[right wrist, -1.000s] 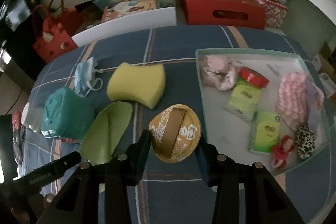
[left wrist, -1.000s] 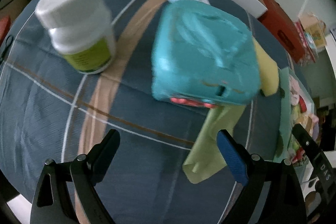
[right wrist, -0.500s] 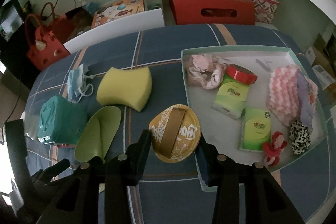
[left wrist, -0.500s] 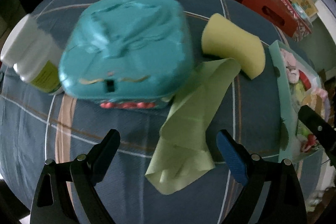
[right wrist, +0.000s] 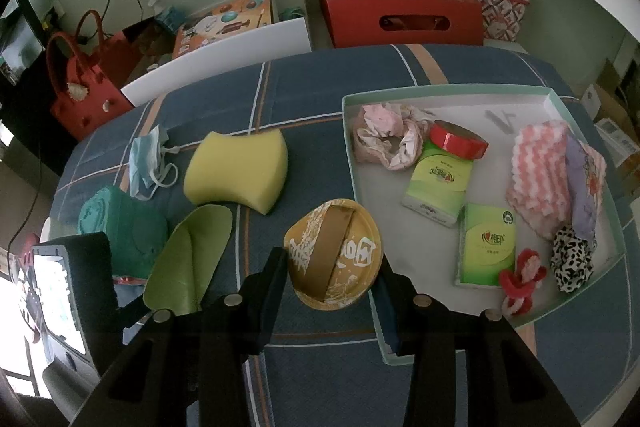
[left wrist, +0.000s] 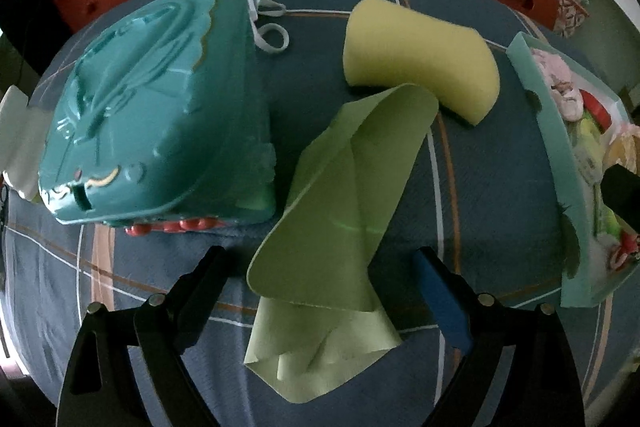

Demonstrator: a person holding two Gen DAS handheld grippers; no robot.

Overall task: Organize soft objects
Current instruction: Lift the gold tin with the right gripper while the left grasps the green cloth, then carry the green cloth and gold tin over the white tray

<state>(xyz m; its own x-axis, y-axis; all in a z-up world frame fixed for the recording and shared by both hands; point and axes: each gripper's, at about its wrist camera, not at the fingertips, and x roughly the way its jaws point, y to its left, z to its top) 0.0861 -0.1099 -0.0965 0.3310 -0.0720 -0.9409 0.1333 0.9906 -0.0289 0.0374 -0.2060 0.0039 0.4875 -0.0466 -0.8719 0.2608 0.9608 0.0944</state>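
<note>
— Left wrist view: where is the green cloth [left wrist: 344, 195]?

— Right in front of the left gripper [left wrist: 320, 281]. Its jaws are wide, and the cloth's near end lies between them. The cloth runs long, away toward the yellow sponge [left wrist: 420, 55]. The teal case [left wrist: 156, 123] sits just left.

— And the right wrist view?

— The right gripper [right wrist: 332, 271] squeezes a yellow round tin [right wrist: 334, 253]. The green cloth [right wrist: 188, 255] lies off to its left, so the left hand is nearer. The tray [right wrist: 440, 93] of soft things is on the right.
</note>
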